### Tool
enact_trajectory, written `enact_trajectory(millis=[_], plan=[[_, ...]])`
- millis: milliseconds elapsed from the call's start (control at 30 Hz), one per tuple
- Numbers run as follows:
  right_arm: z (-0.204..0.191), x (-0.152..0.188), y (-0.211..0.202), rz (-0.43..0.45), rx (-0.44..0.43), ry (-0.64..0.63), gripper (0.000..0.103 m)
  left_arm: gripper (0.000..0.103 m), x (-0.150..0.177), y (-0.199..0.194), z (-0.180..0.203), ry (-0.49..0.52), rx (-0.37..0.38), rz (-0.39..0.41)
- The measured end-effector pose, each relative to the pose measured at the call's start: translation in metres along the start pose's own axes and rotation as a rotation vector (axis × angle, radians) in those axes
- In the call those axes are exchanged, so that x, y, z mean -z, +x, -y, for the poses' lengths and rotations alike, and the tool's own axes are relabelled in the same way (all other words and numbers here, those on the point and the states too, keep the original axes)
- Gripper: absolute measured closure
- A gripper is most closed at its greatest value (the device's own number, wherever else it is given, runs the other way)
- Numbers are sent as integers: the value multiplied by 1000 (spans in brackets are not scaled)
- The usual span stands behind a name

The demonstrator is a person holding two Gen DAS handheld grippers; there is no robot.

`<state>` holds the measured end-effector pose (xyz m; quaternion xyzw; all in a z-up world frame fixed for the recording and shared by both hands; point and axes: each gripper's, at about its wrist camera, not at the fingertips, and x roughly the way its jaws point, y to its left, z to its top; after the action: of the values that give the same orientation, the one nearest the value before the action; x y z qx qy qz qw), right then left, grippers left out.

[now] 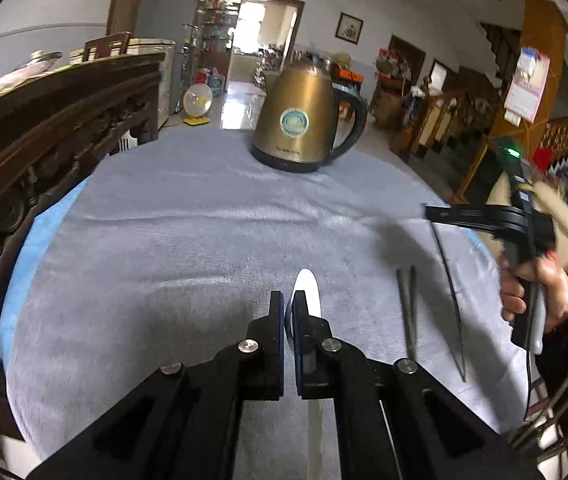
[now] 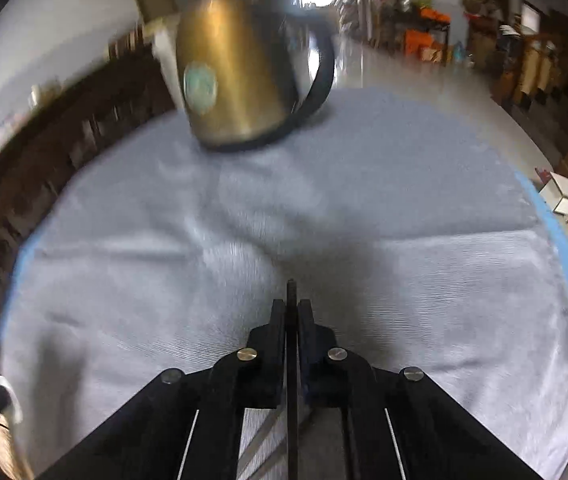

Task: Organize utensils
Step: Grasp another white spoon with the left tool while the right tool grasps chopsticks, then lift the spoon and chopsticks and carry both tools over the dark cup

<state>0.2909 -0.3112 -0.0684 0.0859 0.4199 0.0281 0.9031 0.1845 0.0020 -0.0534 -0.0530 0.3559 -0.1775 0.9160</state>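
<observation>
two utensils are held: the left gripper is closed narrow on a white spoon, bowl end jutting forward past the fingertips over the grey cloth, and the right gripper is clamped on a thin dark chopstick, lifted clear of the cloth. on the cloth to the right of the spoon lie a dark pair of chopsticks, side by side. a brass kettle stands upright at the far edge, well apart from the utensils.
</observation>
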Motion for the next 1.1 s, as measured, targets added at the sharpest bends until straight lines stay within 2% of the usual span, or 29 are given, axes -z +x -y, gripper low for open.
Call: enact_trajectory(millis=[167,367,533,667,800,933,1100], plan=[[28,11,-75,166,-47,111,97,99,8,-35,11,-16,0,65],[48,57,-161,353,-46,206,97,99,14,-77,28,-18,-4,150],[47,94,-226,489,-5,230,97,99,18,-107,37,-55,13,212],[33,119,-273,605,9,223,97,99,20,-122,42,-106,70,258],[17,132,-304,680,-5,203,97,99,22,-130,49,-135,111,274],[11,143,-336,740,-62,206,97,99,24,-141,56,-145,143,299],[4,150,-355,788,-121,211,97,99,26,-152,67,-142,173,328]])
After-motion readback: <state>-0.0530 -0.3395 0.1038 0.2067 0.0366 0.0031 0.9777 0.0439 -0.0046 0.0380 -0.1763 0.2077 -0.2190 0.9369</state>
